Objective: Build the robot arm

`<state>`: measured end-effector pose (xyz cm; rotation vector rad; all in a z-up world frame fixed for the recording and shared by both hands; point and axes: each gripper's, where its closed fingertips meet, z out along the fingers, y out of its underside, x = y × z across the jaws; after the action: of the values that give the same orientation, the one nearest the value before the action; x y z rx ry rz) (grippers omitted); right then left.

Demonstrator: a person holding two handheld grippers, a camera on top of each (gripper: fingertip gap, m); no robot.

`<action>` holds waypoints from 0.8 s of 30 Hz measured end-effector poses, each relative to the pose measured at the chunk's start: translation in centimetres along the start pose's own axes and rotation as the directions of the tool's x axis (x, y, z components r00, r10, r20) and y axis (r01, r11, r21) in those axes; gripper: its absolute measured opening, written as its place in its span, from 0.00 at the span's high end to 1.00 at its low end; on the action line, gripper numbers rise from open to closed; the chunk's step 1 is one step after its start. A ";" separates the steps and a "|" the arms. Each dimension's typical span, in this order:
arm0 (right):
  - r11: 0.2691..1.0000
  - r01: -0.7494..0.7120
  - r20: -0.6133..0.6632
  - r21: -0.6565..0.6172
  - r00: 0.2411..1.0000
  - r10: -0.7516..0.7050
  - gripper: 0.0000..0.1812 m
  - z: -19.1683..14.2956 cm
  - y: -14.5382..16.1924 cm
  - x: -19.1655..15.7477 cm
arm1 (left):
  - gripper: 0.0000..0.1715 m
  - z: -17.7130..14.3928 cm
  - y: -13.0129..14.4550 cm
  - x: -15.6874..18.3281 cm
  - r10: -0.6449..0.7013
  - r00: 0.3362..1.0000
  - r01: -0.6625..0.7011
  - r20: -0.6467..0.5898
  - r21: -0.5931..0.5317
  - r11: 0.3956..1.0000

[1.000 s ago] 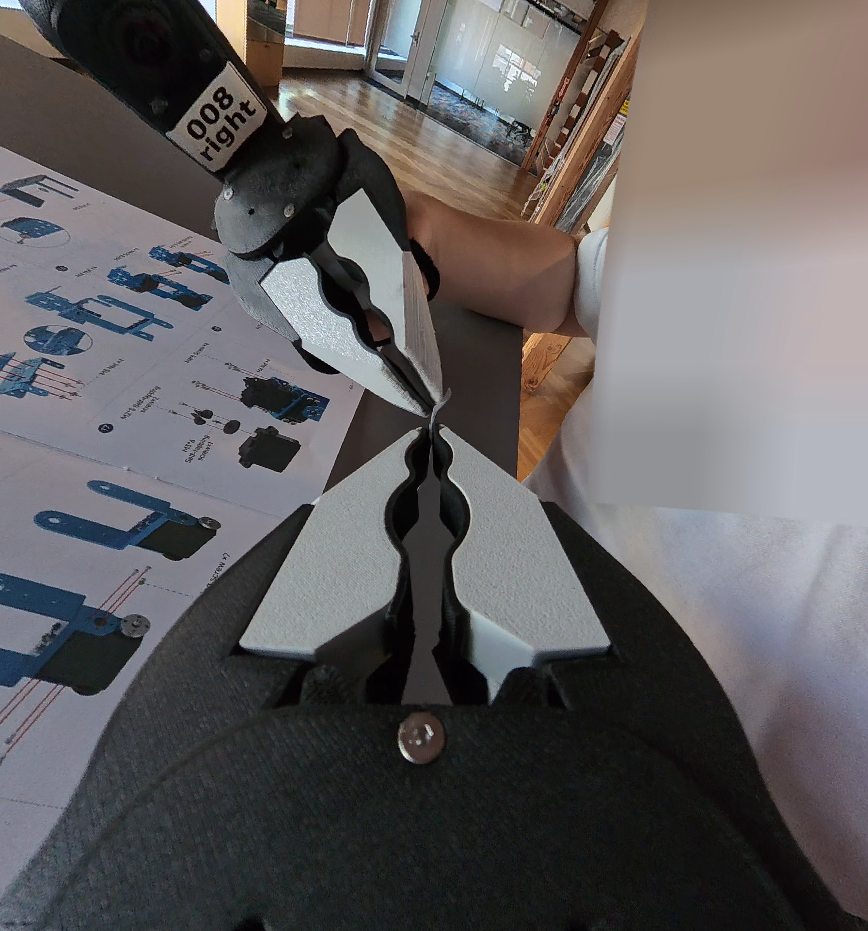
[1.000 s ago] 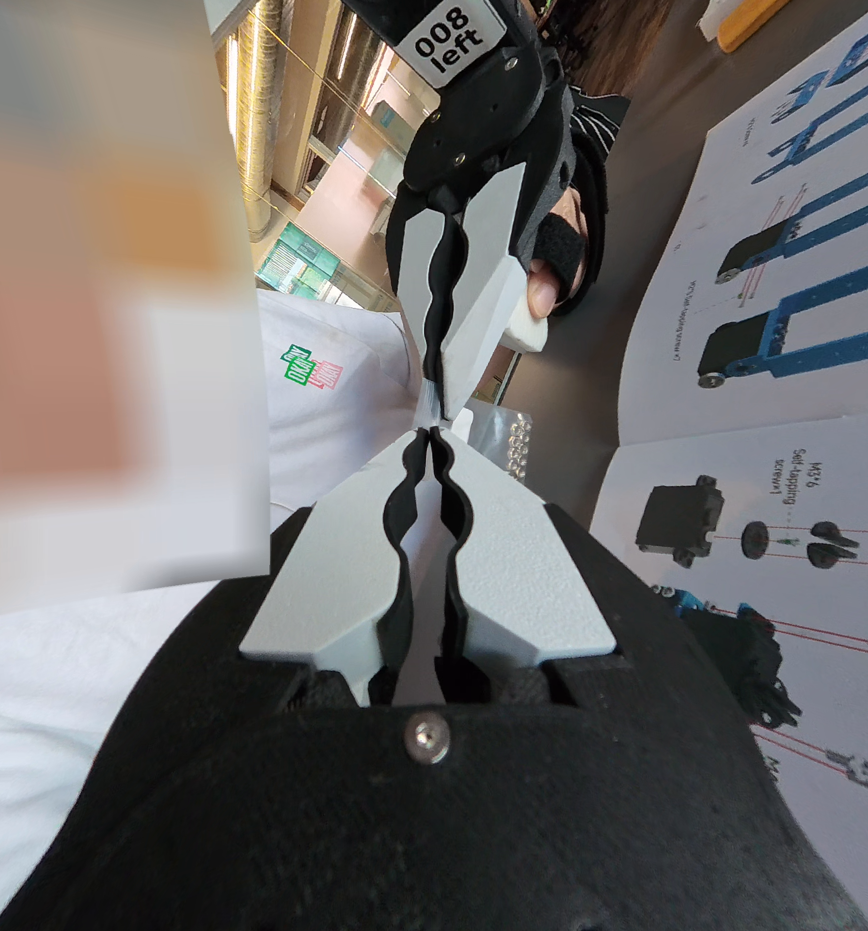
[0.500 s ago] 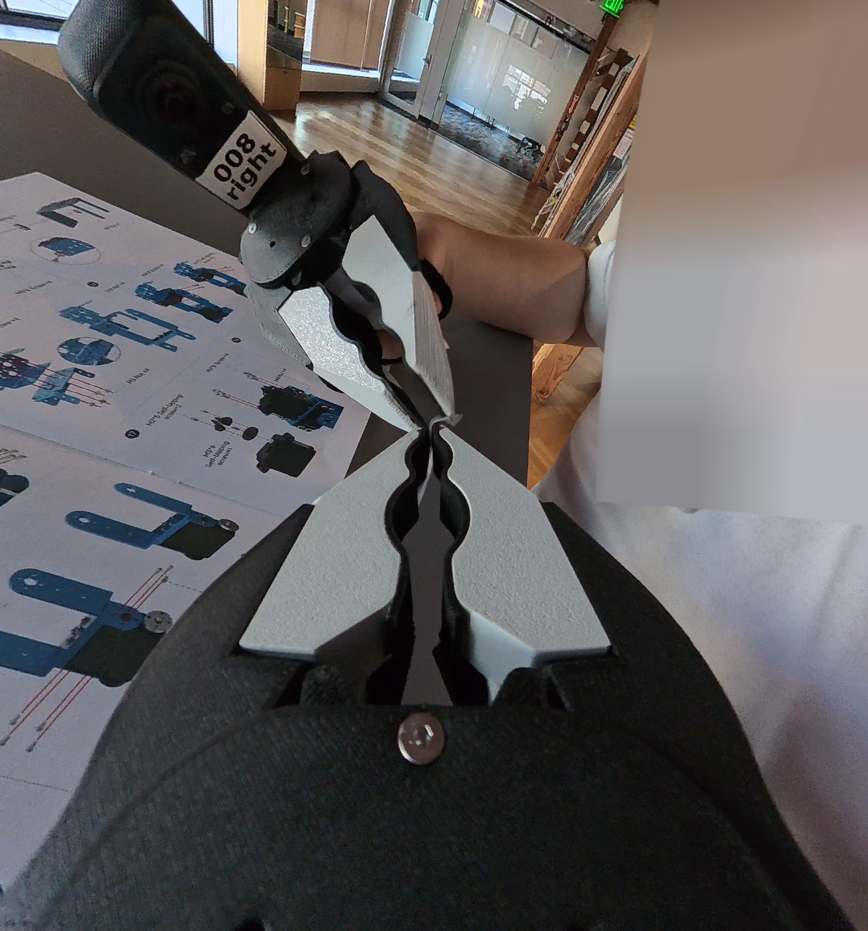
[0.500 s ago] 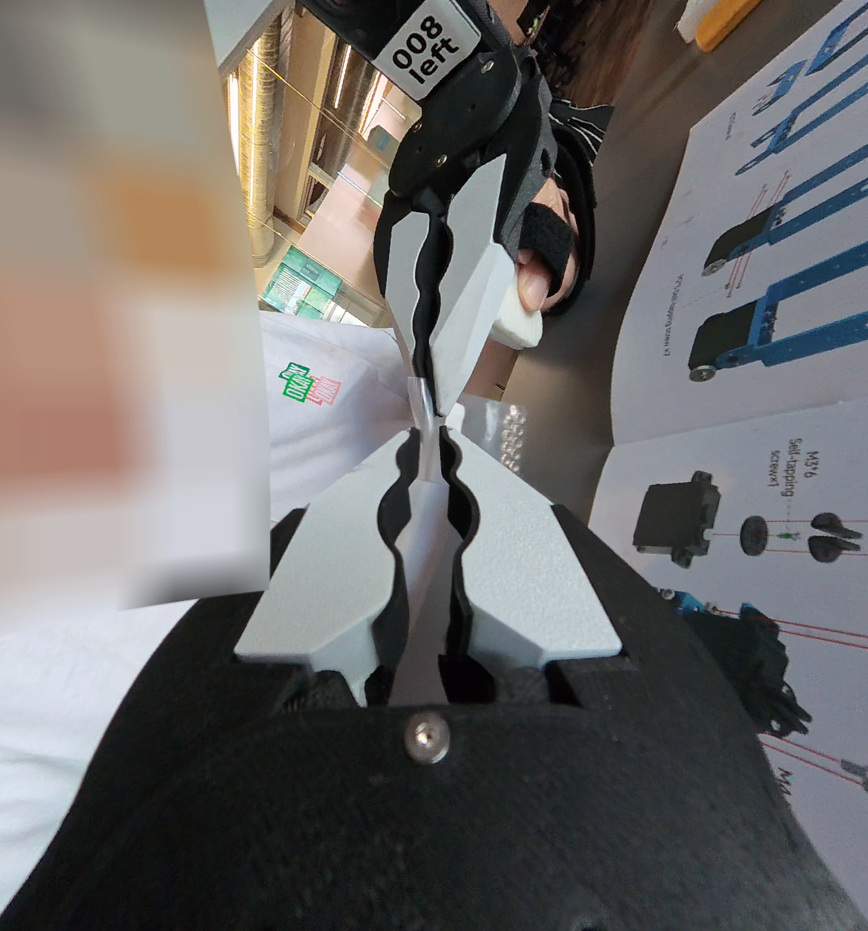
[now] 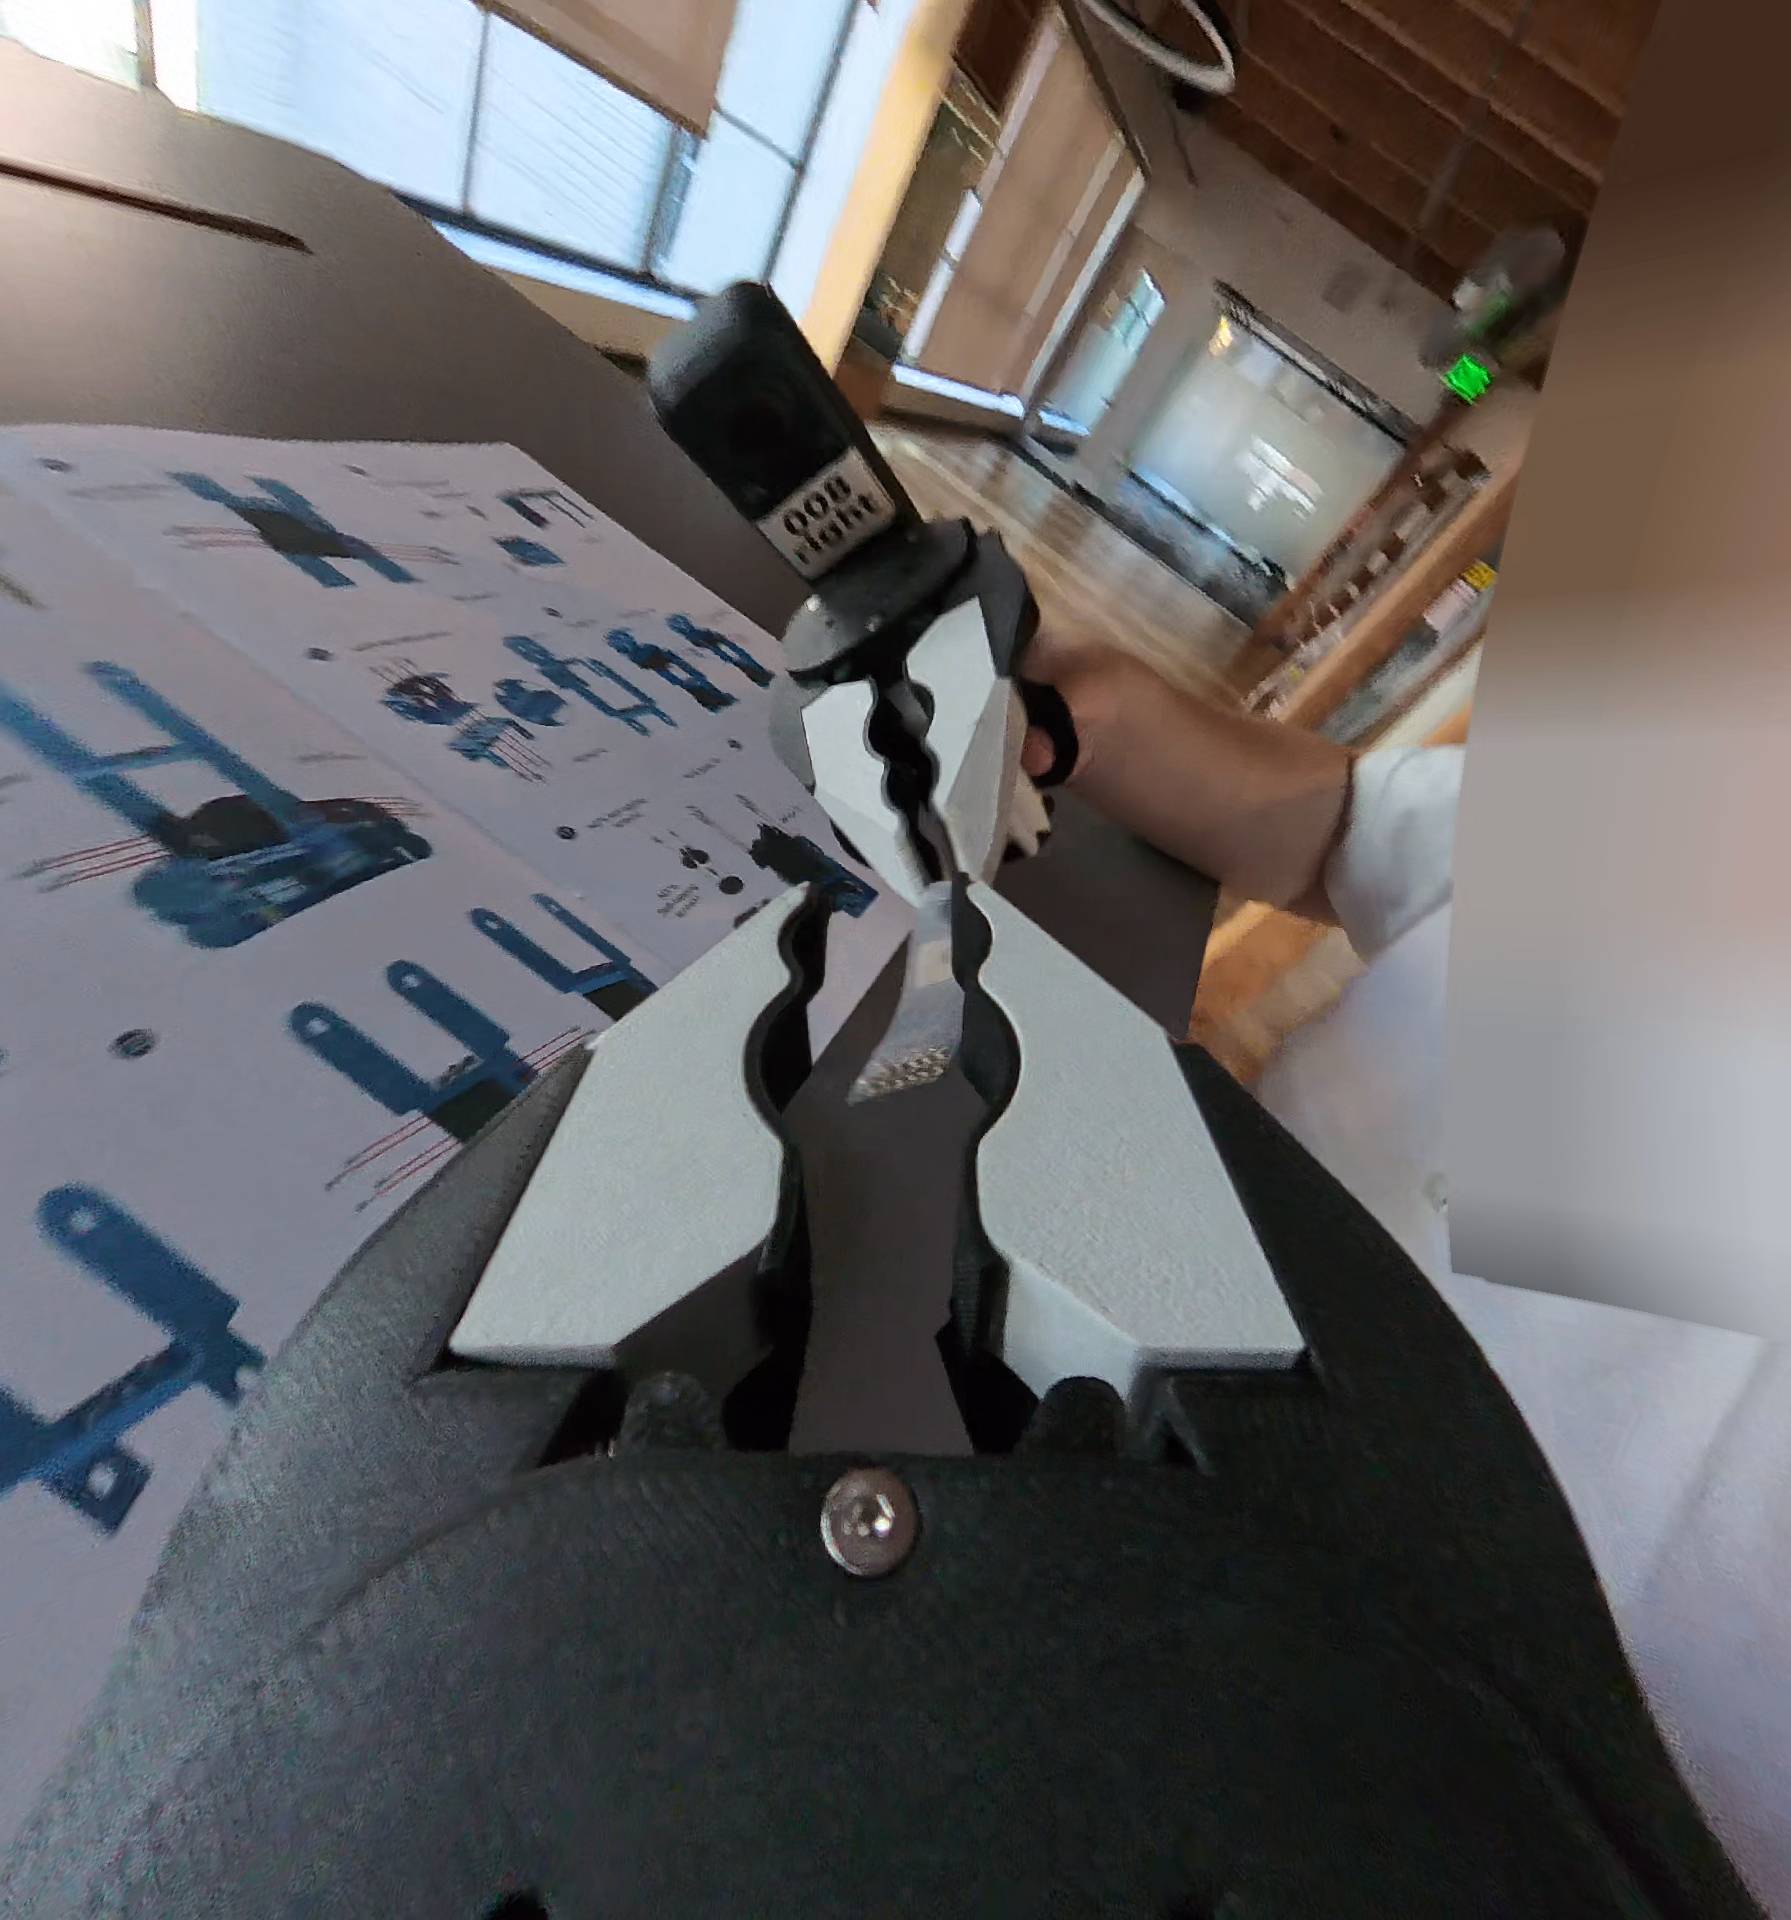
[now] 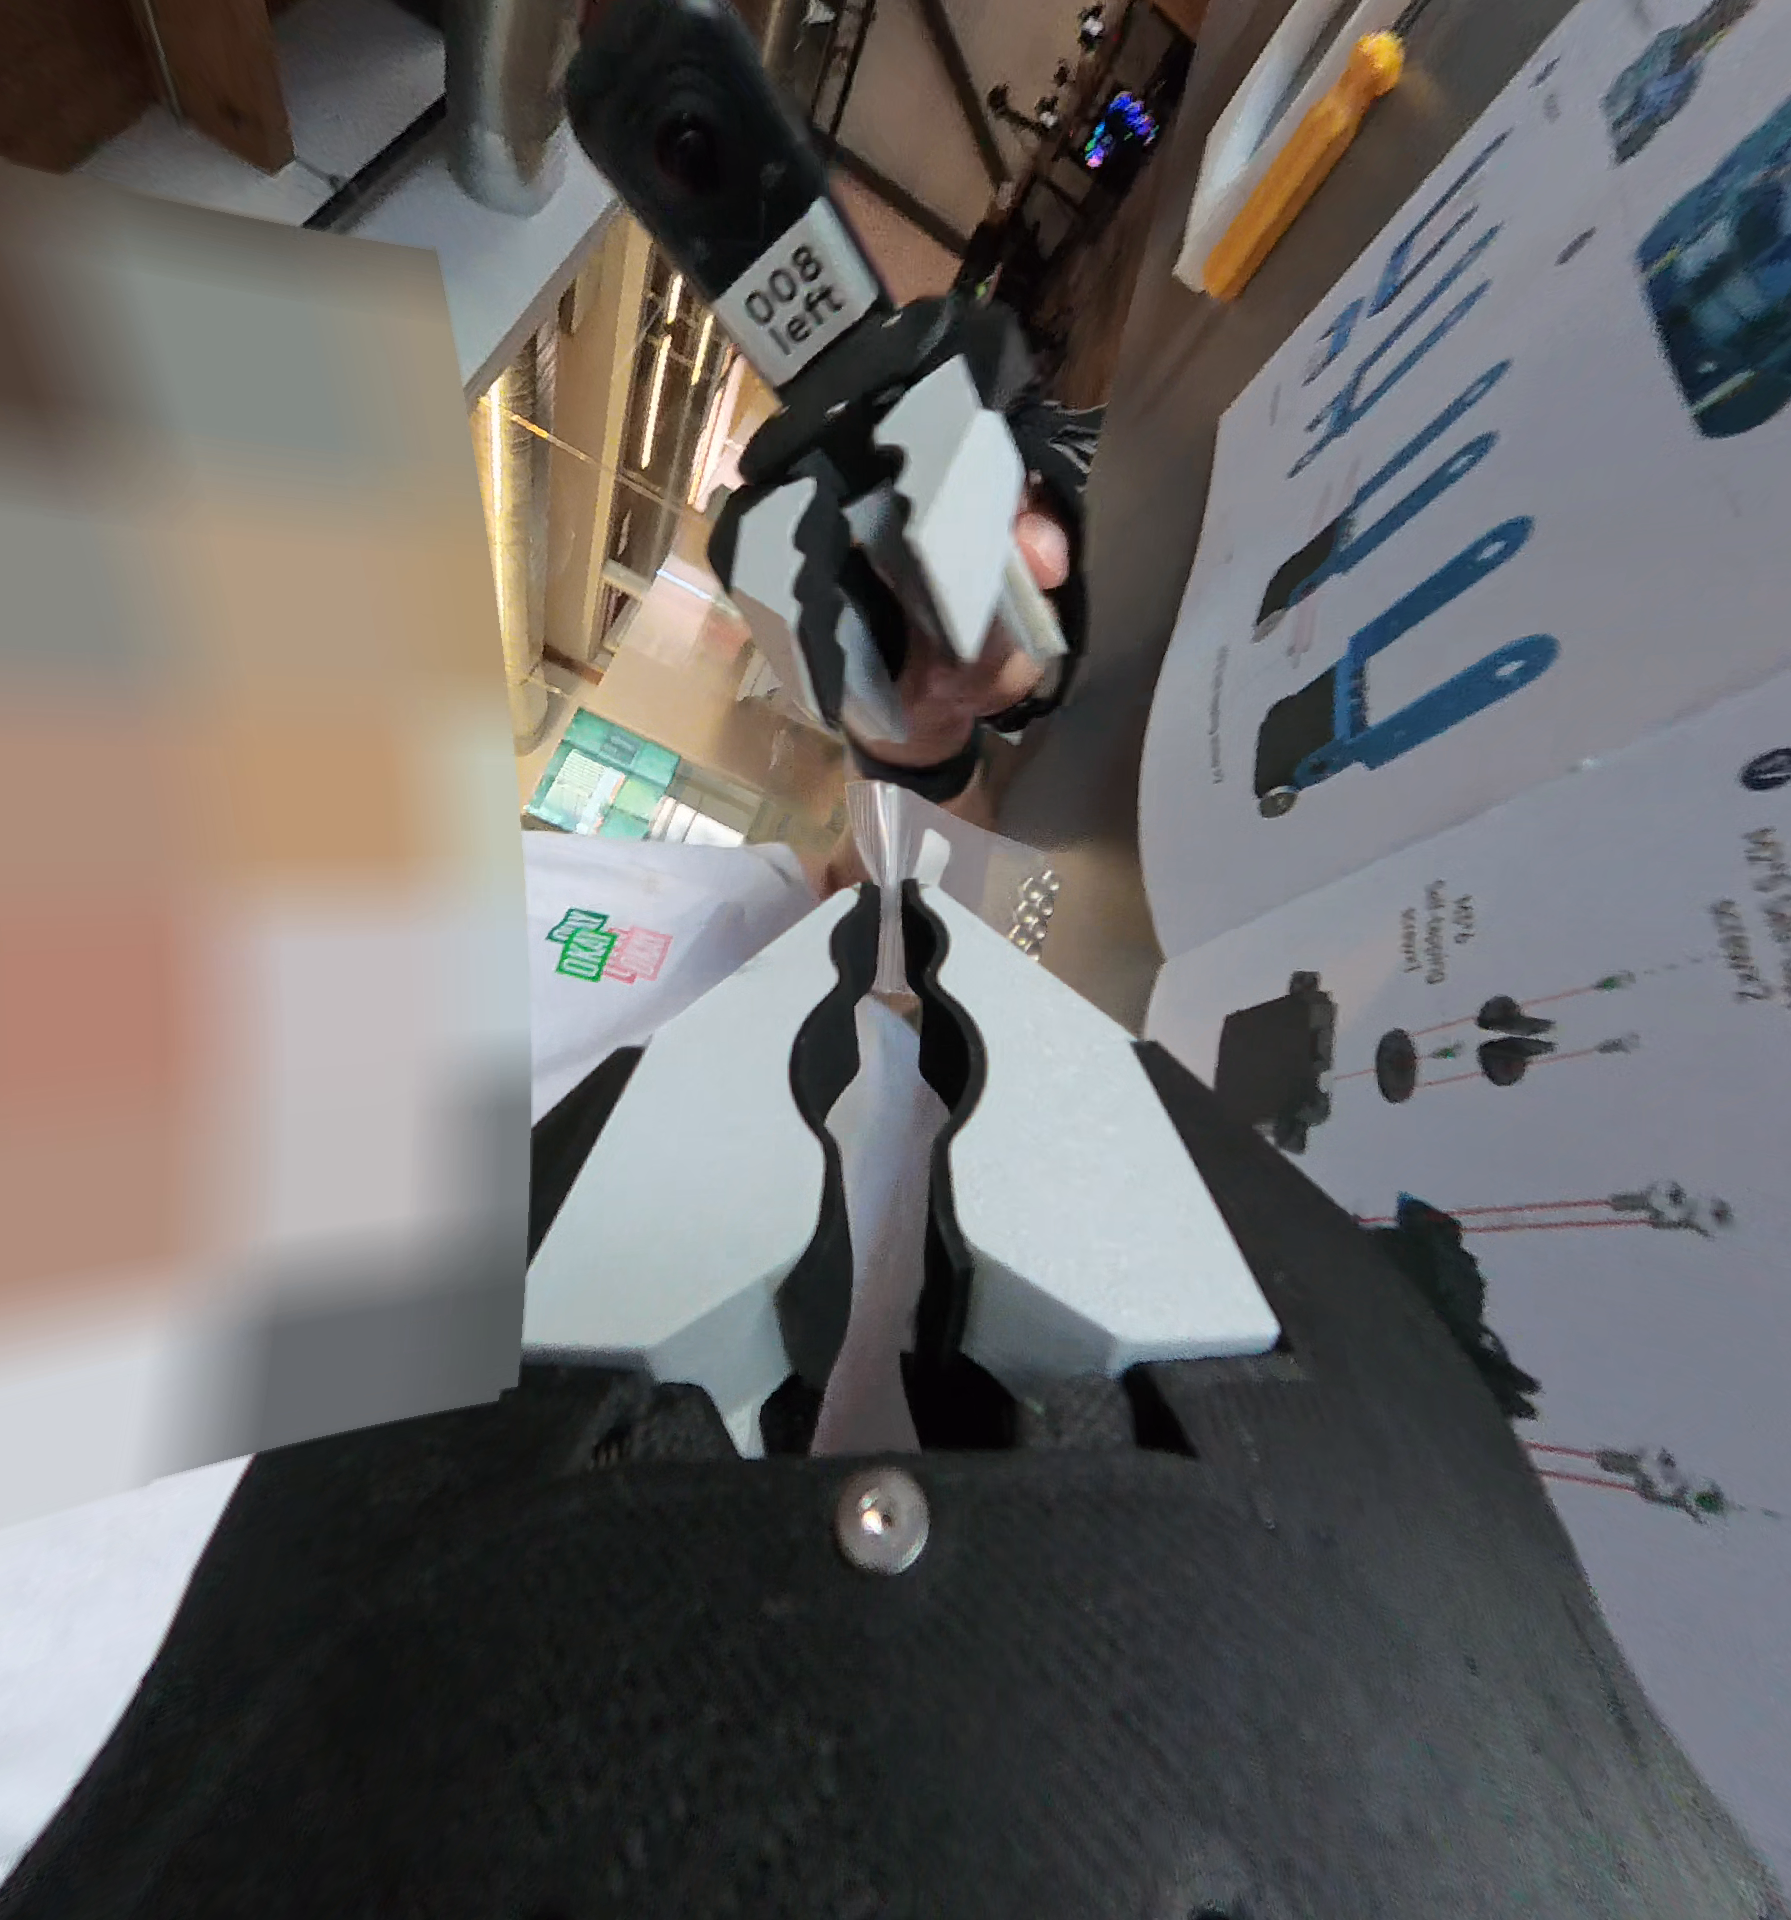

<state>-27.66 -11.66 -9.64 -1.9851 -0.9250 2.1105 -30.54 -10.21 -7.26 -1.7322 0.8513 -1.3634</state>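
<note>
Two grippers (image 5: 886, 894) (image 6: 891, 888); one plastic bag (image 6: 886, 831); one manual (image 5: 247, 831).

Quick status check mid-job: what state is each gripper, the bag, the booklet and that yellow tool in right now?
left gripper: open, fingers spread around the bag, not clamping it.
right gripper: shut on the top of the clear bag.
clear bag: hanging in the air, small silver parts gathered at its bottom; whether it is sealed cannot be told.
instruction booklet: open, lying flat on the dark table.
yellow-handled tool: lying untouched at the far end.
</note>
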 end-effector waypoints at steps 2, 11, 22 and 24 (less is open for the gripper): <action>1.000 0.008 -0.023 0.031 1.000 -0.007 0.99 0.0 -0.5 0.3 | 0.92 -1.1 -0.6 0.7 0.001 1.000 -0.003 0.029 0.073 0.997; 0.994 0.040 -0.027 0.101 0.999 -0.038 0.99 1.3 -1.3 -0.2 | 0.92 0.5 0.8 1.3 -0.063 0.992 0.050 0.106 0.122 0.991; 0.989 0.099 -0.055 0.108 0.994 -0.094 0.99 2.1 -1.0 -0.7 | 1.00 1.0 0.5 2.1 -0.001 0.996 -0.009 0.090 0.110 0.994; 0.990 0.087 -0.040 0.114 0.996 -0.083 0.99 2.0 -1.0 -0.9 | 1.00 1.0 0.4 2.2 0.000 0.998 -0.008 0.070 0.114 0.993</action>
<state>-29.69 -11.93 -8.43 -1.8856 -0.8452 2.0285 -29.09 -12.13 -6.73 -1.6791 0.7229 -1.3153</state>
